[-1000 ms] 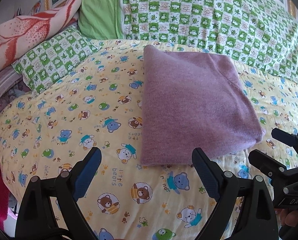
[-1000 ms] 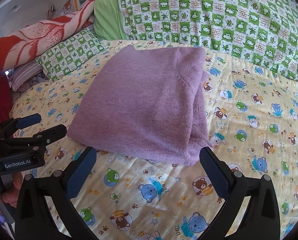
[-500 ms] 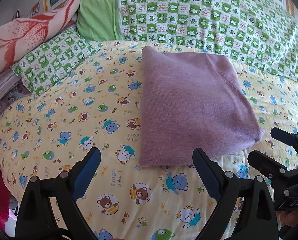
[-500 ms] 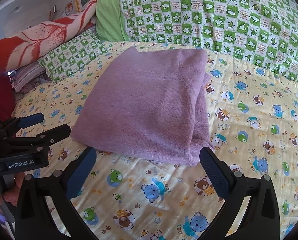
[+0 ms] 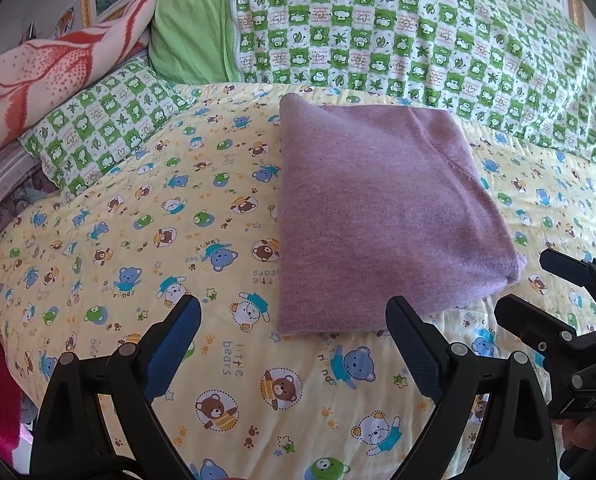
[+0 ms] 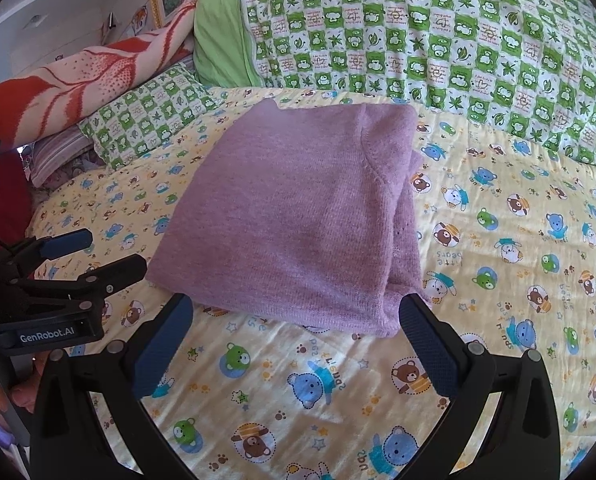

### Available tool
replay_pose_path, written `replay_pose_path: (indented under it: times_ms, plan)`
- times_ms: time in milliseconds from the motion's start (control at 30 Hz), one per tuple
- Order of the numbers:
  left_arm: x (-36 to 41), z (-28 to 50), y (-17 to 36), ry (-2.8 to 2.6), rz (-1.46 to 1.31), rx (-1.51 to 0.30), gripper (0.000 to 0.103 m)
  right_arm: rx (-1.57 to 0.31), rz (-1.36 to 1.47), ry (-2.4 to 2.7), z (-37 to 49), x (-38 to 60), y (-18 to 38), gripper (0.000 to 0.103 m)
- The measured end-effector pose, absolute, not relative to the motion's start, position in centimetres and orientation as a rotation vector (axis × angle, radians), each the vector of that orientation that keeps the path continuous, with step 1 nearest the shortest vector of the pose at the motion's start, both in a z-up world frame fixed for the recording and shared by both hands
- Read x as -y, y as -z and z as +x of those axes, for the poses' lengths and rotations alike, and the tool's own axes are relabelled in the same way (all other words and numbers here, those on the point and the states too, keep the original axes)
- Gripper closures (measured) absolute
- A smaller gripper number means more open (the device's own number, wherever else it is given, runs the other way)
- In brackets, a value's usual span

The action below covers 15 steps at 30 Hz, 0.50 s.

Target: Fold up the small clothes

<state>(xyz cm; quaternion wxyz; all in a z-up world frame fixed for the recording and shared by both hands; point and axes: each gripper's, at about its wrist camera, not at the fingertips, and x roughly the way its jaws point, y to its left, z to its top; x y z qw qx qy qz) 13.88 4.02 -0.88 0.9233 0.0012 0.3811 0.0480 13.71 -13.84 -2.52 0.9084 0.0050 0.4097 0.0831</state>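
A purple knitted garment [image 5: 378,216] lies folded into a neat rectangle on the yellow bear-print quilt [image 5: 145,240]; it also shows in the right wrist view [image 6: 298,224]. My left gripper [image 5: 293,316] is open and empty, just short of the garment's near left corner. My right gripper [image 6: 295,312] is open and empty, just short of the garment's near edge. Each gripper shows in the other's view: the right one at the edge of the left wrist view [image 5: 538,284], the left one at the edge of the right wrist view [image 6: 93,256], both open.
A green checked blanket [image 5: 418,28] is piled behind the garment. A green checked pillow [image 5: 105,120] and a red-and-white blanket [image 5: 45,76] lie at the back left. The quilt [image 6: 518,240] stretches bare to the right.
Both grippers have drawn slightly nearer the garment and stay open. The garment has not moved.
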Motion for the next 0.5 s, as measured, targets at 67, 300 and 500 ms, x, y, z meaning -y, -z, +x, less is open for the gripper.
replay_pose_path:
  times_ms: [67, 300, 500]
  plan:
    - [-4.12, 13.88, 0.86, -0.098, 0.003, -0.782, 0.009, -0.846, 0.009, -0.171, 13.7, 13.84, 2.52, 0.0]
    - [-4.42, 14.02, 0.83, -0.097, 0.002, -0.788, 0.008, -0.846, 0.013, -0.17, 13.75, 13.84, 2.46, 0.0]
    - [-4.39, 14.04, 0.76, -0.093, 0.003, -0.789, 0.008, -0.844, 0.017, -0.17, 13.76, 13.84, 2.38, 0.0]
